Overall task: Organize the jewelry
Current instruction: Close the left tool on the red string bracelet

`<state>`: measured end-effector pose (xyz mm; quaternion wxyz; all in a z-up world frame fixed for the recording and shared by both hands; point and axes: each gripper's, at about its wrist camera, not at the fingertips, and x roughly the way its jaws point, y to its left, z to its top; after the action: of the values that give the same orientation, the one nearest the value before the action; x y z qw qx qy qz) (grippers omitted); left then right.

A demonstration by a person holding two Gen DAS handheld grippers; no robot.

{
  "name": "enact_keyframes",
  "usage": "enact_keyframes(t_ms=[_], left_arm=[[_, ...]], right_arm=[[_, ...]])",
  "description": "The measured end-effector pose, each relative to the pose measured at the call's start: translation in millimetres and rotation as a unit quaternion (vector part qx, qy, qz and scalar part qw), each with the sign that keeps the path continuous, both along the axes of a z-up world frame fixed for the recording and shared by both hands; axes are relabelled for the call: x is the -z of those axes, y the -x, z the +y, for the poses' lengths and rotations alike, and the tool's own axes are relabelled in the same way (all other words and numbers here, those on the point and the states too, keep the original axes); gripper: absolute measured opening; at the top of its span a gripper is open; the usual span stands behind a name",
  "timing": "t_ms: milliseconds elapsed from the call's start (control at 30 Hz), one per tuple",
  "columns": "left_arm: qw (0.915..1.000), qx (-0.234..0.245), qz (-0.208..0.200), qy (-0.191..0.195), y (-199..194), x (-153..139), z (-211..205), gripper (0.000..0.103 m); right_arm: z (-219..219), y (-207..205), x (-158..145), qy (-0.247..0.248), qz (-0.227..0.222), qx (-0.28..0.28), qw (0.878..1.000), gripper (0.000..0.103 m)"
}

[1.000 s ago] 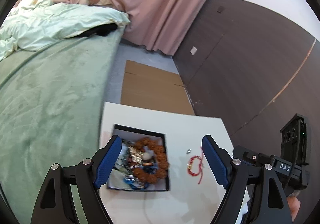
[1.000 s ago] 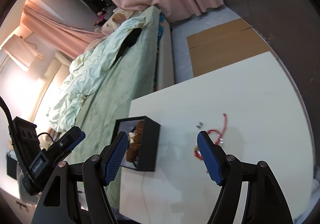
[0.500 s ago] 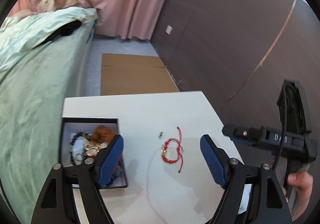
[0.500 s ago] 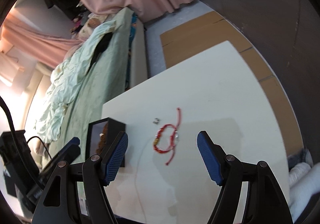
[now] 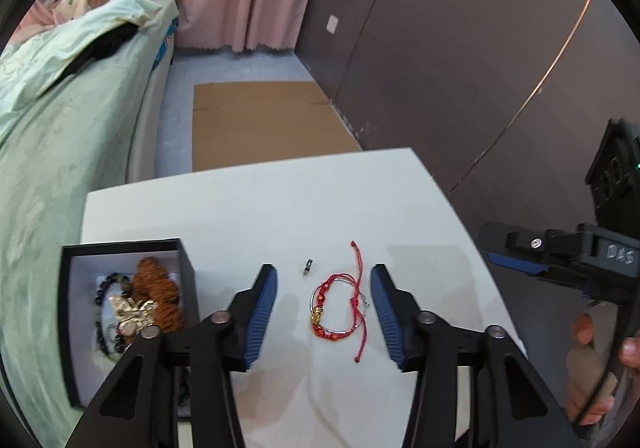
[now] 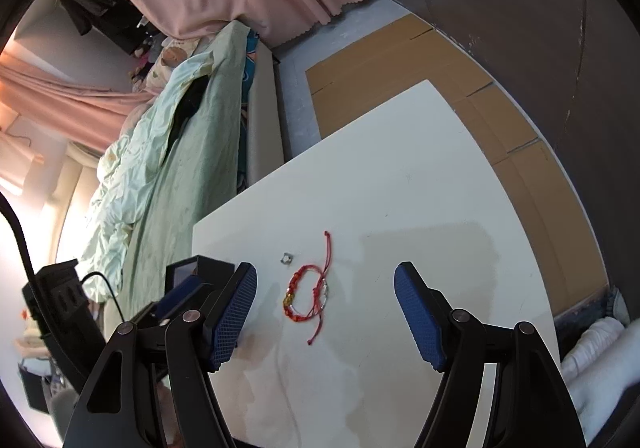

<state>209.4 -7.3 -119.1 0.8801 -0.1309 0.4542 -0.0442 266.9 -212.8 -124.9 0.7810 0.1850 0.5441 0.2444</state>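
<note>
A red cord bracelet with beads, a gold charm and a silver bangle [image 5: 340, 306] lies on the white table [image 5: 248, 208]. My left gripper [image 5: 323, 308] is open and empty, its blue fingers on either side of the bracelet, just above it. A small metal piece [image 5: 308, 266] lies just beyond. A black open box [image 5: 72, 328] at the left holds brown beads, dark beads and gold jewelry. In the right wrist view the bracelet [image 6: 308, 296] lies between my open, empty right gripper's [image 6: 324, 312] fingers, toward the left one; the box [image 6: 200, 272] is partly hidden.
A bed with a green cover [image 5: 52, 152] runs along the table's left side. Flat cardboard [image 5: 260, 120] lies on the floor past the far edge. A dark panel wall [image 5: 460, 60] stands at the right. A thin white cord [image 6: 288, 380] lies on the table near me.
My left gripper has swung right from over the box to straddle the bracelet. The right gripper has shifted so the bracelet sits nearer its left finger.
</note>
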Motion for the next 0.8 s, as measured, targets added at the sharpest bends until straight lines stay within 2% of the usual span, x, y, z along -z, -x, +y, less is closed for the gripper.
enact_keyframes(t_ms=[333,467,733,767,800], left_arm=[[0.9972,0.014,0.045,-0.058,-37.9,33.0,-19.8,0.034],[0.9922,0.015,0.062,-0.107,-47.3,47.6,-31.3,0.033],[0.9878,0.018,0.079,-0.133,-52.0,65.4,-38.6,0.028],[0.9876,0.018,0.077,-0.135,-50.6,65.4,-38.9,0.025],[0.9881,0.015,0.077,-0.132,-49.7,65.3,-38.1,0.016]], right_arm=[[-7.2,-24.6,10.6,-0.011,0.023,0.024,0.999,0.072],[-4.1,-27.7,13.4,-0.008,0.025,0.023,0.999,0.071],[15.8,-30.0,22.0,0.005,0.034,0.018,0.999,0.071],[18.8,-29.5,20.7,0.006,0.031,0.016,0.999,0.071],[19.5,-29.1,20.1,0.007,0.028,0.015,0.999,0.071]])
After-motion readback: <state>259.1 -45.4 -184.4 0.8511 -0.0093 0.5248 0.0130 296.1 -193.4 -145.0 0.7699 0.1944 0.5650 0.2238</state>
